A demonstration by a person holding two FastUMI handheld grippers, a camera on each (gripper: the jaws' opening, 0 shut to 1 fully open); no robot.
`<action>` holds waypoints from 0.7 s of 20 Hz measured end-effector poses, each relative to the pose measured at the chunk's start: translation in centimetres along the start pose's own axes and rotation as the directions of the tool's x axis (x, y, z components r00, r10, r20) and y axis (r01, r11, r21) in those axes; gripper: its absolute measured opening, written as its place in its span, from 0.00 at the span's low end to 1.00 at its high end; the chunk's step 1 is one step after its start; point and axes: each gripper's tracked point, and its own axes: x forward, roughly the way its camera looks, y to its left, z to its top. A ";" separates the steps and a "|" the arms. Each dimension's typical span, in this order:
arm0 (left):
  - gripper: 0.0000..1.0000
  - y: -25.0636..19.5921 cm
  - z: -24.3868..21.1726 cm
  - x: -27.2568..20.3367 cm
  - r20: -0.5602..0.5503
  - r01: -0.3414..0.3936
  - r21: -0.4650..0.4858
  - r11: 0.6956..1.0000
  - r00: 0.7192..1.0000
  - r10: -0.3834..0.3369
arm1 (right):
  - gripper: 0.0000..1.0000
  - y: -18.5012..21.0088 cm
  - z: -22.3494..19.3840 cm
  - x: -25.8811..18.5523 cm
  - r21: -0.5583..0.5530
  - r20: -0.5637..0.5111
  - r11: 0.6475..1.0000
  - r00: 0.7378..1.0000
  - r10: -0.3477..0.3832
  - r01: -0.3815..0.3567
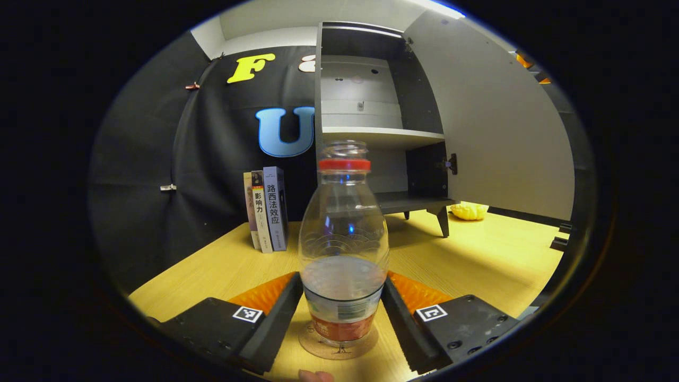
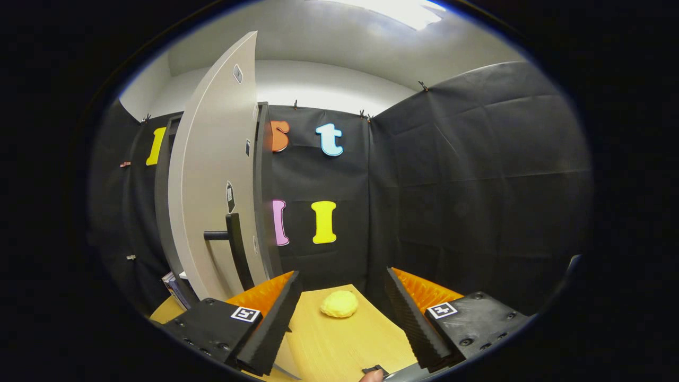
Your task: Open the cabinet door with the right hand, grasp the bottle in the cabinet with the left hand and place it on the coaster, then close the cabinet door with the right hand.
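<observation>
In the left gripper view, the left claw (image 1: 342,302) brackets the clear bottle (image 1: 343,249) standing on the round coaster (image 1: 339,347); whether its fingers press it, I cannot tell. Behind, the cabinet door (image 1: 498,127) stands open. The right claw (image 2: 342,313) gapes empty near the door handle (image 2: 233,249).

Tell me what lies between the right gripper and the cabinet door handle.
Nothing: in the right gripper view, the open right gripper faces bare table, with the handle on the cabinet door up to its left.
</observation>
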 end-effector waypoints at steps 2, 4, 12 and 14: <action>0.90 0.0 0.4 0.1 0.003 0.001 0.010 1.000 1.000 -0.001 | 0.98 0.0 0.0 0.1 -0.002 0.002 1.000 1.000 0.003 -0.003; 0.91 0.0 1.0 0.0 0.004 -0.001 0.018 1.000 1.000 0.001 | 0.98 0.0 0.1 0.1 -0.002 0.005 1.000 1.000 0.005 -0.005; 0.92 -0.2 7.6 -1.1 0.047 -0.022 -0.009 1.000 0.999 0.022 | 0.98 -0.2 0.1 0.4 0.004 0.011 1.000 1.000 -0.004 0.004; 0.92 -0.4 10.0 -1.0 0.055 -0.016 -0.012 1.000 0.998 0.016 | 0.98 0.2 0.0 0.3 0.028 0.005 1.000 1.000 0.006 -0.006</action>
